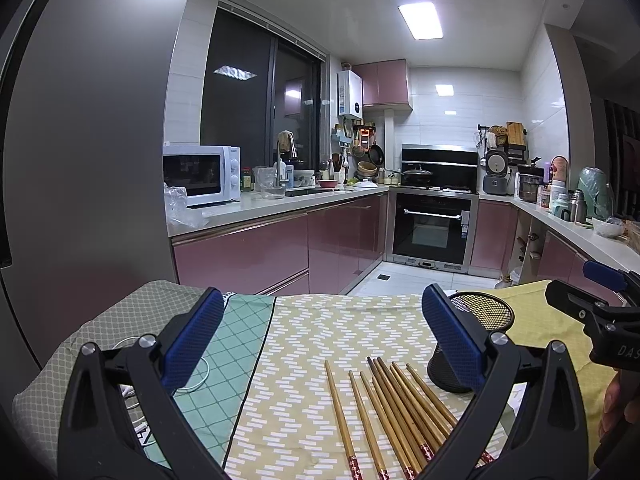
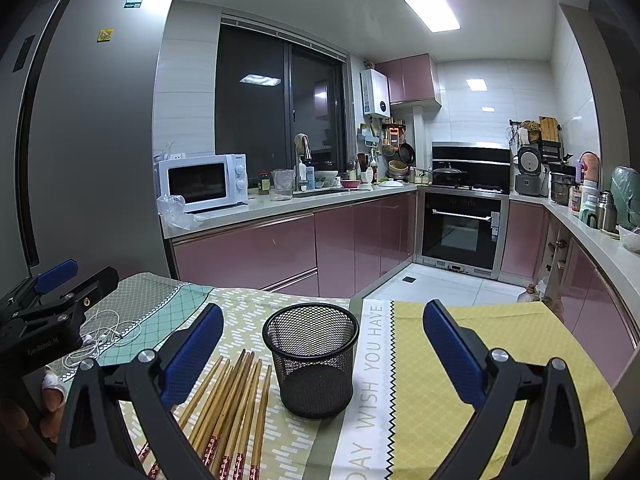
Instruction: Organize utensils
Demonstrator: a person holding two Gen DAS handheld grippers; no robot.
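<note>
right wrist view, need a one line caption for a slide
Open right gripper hovers over an empty black mesh cup with wooden chopsticks lying loose beside it on a patterned tablecloth.

I am looking into a home kitchen at night. Taking the built-in oven [image 2: 460,232] as my landmark: a gas hob with a lidded wok [image 2: 448,174] sits right above it, under a black range hood [image 2: 472,156]. Left of the oven run pink cabinet fronts [image 2: 280,248] beneath a pale worktop, with a sink and tall faucet [image 2: 302,160], then a white microwave [image 2: 202,182] farther left. A wall-mounted water heater [image 2: 376,92] hangs above and left of the oven, beside a dark sliding window [image 2: 276,108]. Right of the oven stands a rice cooker [image 2: 528,172]. A grey refrigerator [image 2: 92,140] fills the far left.
</note>
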